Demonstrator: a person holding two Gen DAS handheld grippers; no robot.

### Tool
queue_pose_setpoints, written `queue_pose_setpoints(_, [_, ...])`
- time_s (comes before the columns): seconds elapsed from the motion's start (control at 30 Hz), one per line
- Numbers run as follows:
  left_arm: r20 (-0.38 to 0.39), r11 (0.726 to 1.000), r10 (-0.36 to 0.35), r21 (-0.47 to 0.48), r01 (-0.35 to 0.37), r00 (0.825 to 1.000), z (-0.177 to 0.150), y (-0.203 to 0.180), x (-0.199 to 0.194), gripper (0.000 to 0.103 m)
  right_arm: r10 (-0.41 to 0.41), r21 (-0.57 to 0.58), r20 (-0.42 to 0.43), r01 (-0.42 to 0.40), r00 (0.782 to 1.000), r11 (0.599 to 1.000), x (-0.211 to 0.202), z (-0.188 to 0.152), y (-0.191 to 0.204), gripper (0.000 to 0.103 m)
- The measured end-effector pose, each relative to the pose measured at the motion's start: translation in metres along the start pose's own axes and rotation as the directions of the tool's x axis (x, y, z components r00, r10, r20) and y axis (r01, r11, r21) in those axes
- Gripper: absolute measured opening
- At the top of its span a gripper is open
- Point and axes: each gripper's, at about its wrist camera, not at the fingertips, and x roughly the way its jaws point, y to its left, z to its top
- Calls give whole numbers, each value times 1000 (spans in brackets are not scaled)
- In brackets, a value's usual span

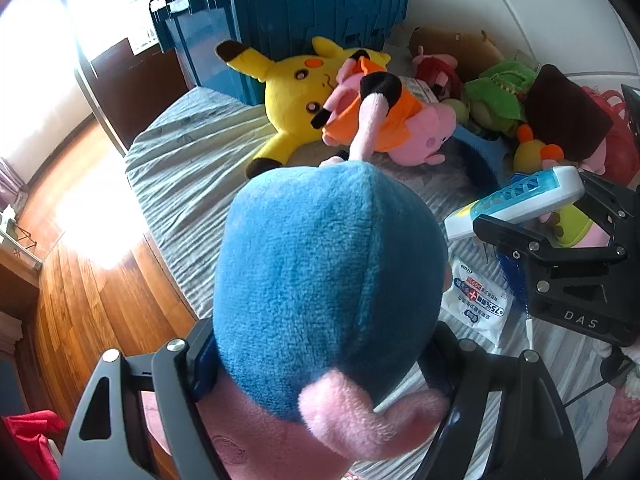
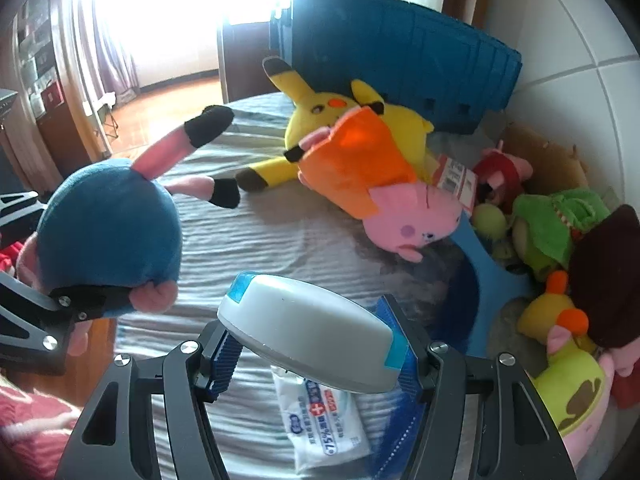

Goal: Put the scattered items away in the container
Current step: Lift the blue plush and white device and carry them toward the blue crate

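My left gripper (image 1: 320,364) is shut on a blue and pink plush toy (image 1: 328,288), held above the bed; the toy also shows in the right wrist view (image 2: 108,236). My right gripper (image 2: 312,352) is shut on a white and blue plastic case (image 2: 312,340), also seen from the left wrist view (image 1: 520,200). The dark blue storage container (image 1: 304,8) stands at the far end of the bed, behind a yellow Pikachu plush (image 1: 296,84) and a pink plush in orange (image 1: 392,120).
A wet-wipes packet (image 2: 324,420) lies on the striped sheet (image 1: 192,168) under the case. Several plush toys are piled at the right by the white wall, among them a green one (image 2: 560,224) and a brown one (image 2: 608,276). Wooden floor (image 1: 92,288) lies left of the bed.
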Motion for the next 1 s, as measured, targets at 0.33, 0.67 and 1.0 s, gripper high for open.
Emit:
queue_pose_setpoints(0.33, [47,1000,-7,-8,7,999,4,17,-17,79,0,-11,27,0,1000,1000,-15,12,22,64])
queue_pose_setpoints(0.67, [109,999,-36,-6,37,993,13,57,-31,79,-15,-17,52,16,999,1000,-23,37,57,64])
queue_pose_setpoints(1.0, [172,997,-75,15,74,982,20,139,-43,79,-55,3,65,55,996,999,-16,79,120,64])
